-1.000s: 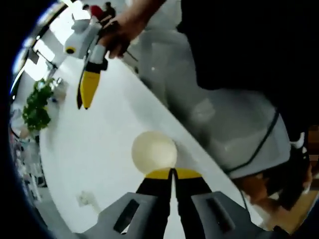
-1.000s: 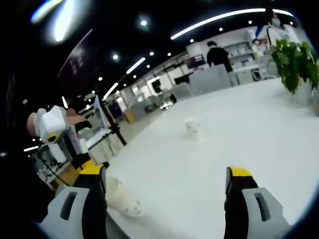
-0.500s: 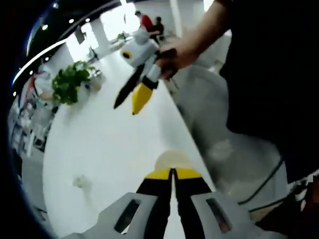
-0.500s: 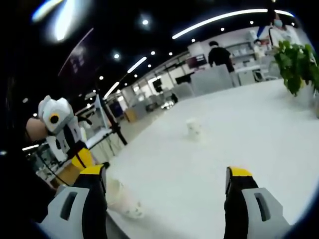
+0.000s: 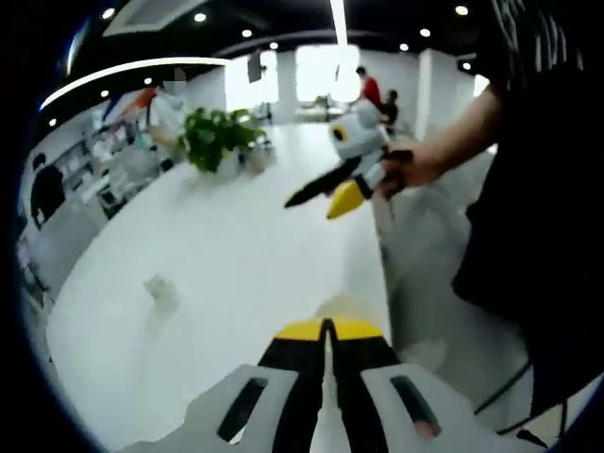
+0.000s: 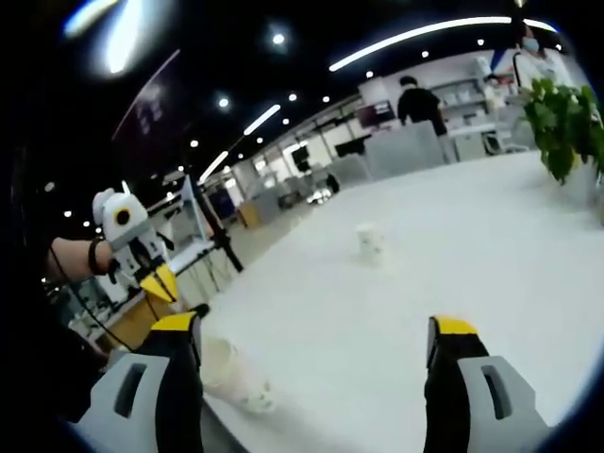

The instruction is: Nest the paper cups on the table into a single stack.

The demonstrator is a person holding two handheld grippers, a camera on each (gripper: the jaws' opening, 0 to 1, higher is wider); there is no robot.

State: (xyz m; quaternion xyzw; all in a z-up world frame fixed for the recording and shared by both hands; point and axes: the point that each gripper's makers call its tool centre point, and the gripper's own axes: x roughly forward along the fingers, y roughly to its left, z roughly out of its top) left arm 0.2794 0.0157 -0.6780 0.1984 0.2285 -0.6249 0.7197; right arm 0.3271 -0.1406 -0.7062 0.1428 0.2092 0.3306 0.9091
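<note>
Left gripper (image 5: 326,328) jaws pressed together, empty, above near cup (image 5: 342,307); right gripper (image 6: 311,344) gapes wide, empty, aimed past it toward far cup (image 6: 370,242) to collect it

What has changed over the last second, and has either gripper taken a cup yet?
No cup taken. The left gripper has swung up off the near cup, jaws shut throughout. The right gripper stays put, jaws wide open. The near cup lying at the table edge and the far cup standing upright are unmoved.
</note>
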